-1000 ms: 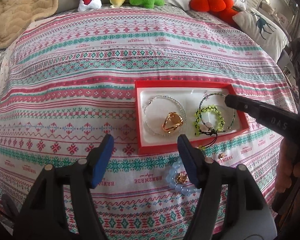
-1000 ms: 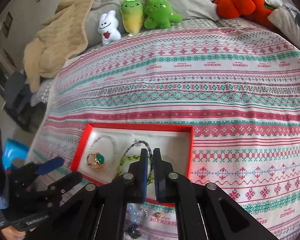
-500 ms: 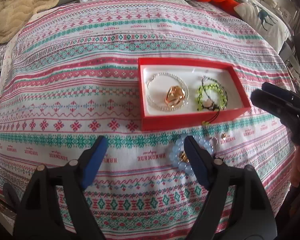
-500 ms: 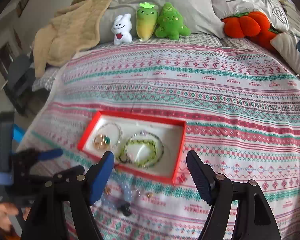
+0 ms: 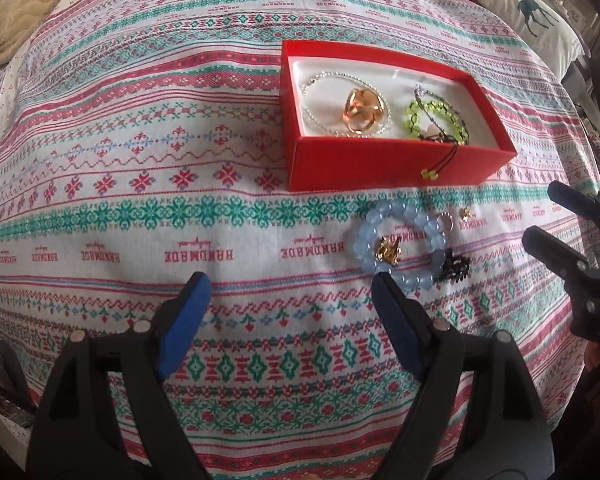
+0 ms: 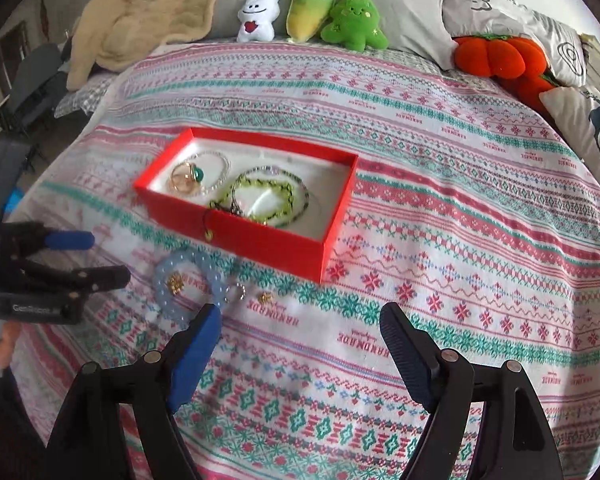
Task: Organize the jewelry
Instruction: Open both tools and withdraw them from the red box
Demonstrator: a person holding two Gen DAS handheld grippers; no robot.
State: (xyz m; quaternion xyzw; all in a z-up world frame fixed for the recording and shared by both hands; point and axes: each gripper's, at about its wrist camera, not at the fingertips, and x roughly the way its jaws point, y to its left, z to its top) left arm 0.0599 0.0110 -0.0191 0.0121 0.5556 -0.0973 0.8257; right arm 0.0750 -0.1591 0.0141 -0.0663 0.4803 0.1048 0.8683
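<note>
1. On the bed cover [image 5: 148,152], just in front of the red box [image 5: 396,168], lies the pale blue bead bracelet [image 5: 400,240] that we think we pick up next.
2. A second ago our right gripper [image 6: 300,320] was pinched shut over the box. Its jaws have just been opening, and now they stand wide with nothing between them. It has pulled back from the box to the loose pieces.
3. Our left gripper [image 5: 288,292] has opened wider too and holds nothing. It has dropped closer to the blue bracelet.
4. We think that means one piece went in and the next is ours to grab.
5. The blue bracelet is a ring of round, cloudy beads. A small gold charm [image 5: 388,249] sits inside it, and a dark spiky piece [image 5: 456,267] touches its edge.
6. A thin silver ring [image 6: 236,291] and a tiny gold stud [image 6: 265,298] lie just beside.
7. The box is stiff red card with a white floor. It holds a shiny gold ring [image 5: 362,114], a thin silver chain [image 5: 320,92] and a green bead bracelet [image 5: 436,120]. A black cord hangs over the front wall.
8. The cover is soft woven cloth with pink and green stripes.
</note>
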